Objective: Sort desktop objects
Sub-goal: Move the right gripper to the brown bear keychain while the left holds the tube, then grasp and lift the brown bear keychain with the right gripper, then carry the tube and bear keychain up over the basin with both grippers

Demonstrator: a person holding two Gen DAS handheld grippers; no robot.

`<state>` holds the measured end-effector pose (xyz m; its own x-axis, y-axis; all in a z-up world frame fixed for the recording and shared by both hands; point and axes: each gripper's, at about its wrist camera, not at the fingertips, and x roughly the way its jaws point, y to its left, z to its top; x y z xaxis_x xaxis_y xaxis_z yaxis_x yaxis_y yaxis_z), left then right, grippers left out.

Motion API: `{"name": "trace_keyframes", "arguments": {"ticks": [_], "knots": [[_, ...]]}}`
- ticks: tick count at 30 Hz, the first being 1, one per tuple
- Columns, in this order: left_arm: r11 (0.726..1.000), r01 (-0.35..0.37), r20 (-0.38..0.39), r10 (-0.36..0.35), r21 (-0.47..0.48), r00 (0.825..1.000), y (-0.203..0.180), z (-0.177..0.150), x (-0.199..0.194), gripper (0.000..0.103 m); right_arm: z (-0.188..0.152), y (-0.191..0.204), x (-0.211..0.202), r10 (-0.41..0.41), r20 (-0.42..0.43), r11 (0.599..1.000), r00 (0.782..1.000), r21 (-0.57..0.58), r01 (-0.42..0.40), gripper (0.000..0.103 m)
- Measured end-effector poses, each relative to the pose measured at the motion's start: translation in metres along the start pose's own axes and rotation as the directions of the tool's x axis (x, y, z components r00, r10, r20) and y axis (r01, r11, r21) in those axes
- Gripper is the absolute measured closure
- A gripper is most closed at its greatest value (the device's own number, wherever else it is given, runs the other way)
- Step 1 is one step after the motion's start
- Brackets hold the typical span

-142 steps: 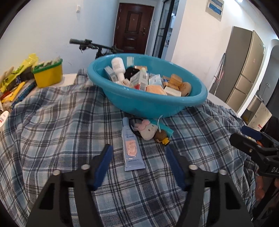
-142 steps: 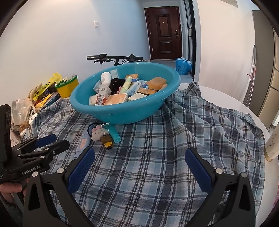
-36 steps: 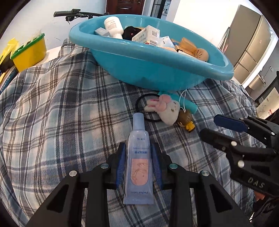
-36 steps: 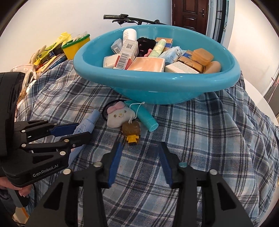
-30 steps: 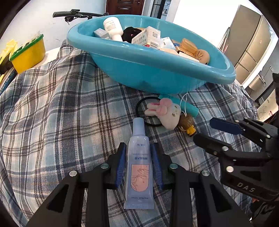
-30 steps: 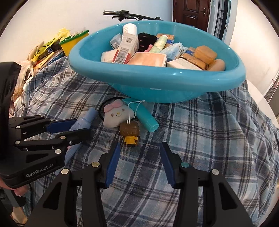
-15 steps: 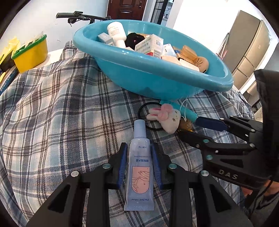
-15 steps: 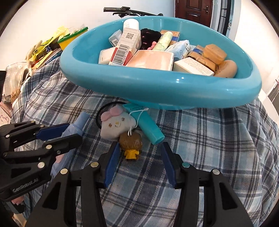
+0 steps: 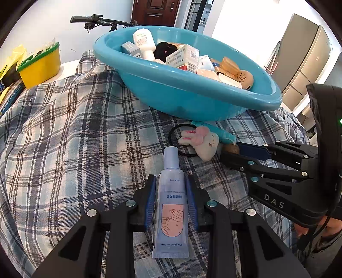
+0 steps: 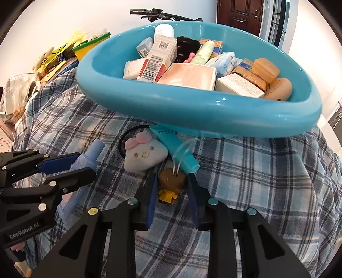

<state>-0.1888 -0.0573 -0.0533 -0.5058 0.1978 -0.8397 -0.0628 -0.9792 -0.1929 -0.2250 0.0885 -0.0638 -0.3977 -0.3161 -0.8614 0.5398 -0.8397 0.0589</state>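
Observation:
My left gripper (image 9: 171, 179) is shut on a pale blue hand-cream tube (image 9: 171, 205), which lies on the plaid cloth (image 9: 74, 139) with its cap pointing at the teal basin (image 9: 192, 100). My right gripper (image 10: 172, 184) is closing, its blue pads against both sides of a small brown figurine (image 10: 171, 178) with a yellow base and a key ring. Just beyond it lie a white plush bunny (image 10: 145, 156), a teal tube (image 10: 177, 145) and a black hair band (image 9: 171, 136). The basin holds several boxes, bottles and soaps.
A yellow box with a green lid (image 9: 40, 62) and snack packets (image 10: 53, 57) sit at the left edge. A bicycle handlebar (image 9: 94, 20) stands behind the basin. The basin's rim overhangs the teal tube. A hand (image 9: 303, 231) holds the right gripper.
The right gripper came forward over the brown figurine and its jaws narrowed onto it. The left gripper stays shut on the tube and has hardly moved.

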Motion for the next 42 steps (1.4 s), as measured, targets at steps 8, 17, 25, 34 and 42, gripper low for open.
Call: {"name": "trace_keyframes", "arguments": {"ticks": [8, 17, 25, 34, 42], "knots": [[1.000, 0.008, 0.012, -0.008, 0.011, 1.000, -0.009, -0.003, -0.008, 0.073, -0.011, -0.006, -0.019, -0.005, 0.032, 1.000, 0.999, 0.019, 0.005, 0.077], [1.000, 0.006, 0.033, -0.007, 0.027, 0.999, -0.022, -0.008, -0.022, 0.073, -0.022, -0.008, -0.041, 0.001, 0.070, 0.999, 0.998, 0.037, -0.003, 0.077], [1.000, 0.018, 0.042, -0.019, 0.025, 0.999, -0.032, -0.016, -0.029, 0.073, -0.034, -0.012, -0.058, -0.009, 0.092, 0.999, 0.996, 0.048, 0.005, 0.077], [1.000, 0.008, 0.060, -0.010, 0.023, 0.998, -0.040, -0.024, -0.033, 0.073, -0.046, -0.018, -0.069, -0.028, 0.127, 0.995, 0.992, 0.100, 0.016, 0.077], [0.999, -0.012, 0.119, 0.006, 0.050, 0.993, -0.044, -0.019, -0.044, 0.073, -0.046, -0.015, -0.084, -0.043, 0.192, 0.995, 0.980, 0.092, 0.026, 0.077]]}}
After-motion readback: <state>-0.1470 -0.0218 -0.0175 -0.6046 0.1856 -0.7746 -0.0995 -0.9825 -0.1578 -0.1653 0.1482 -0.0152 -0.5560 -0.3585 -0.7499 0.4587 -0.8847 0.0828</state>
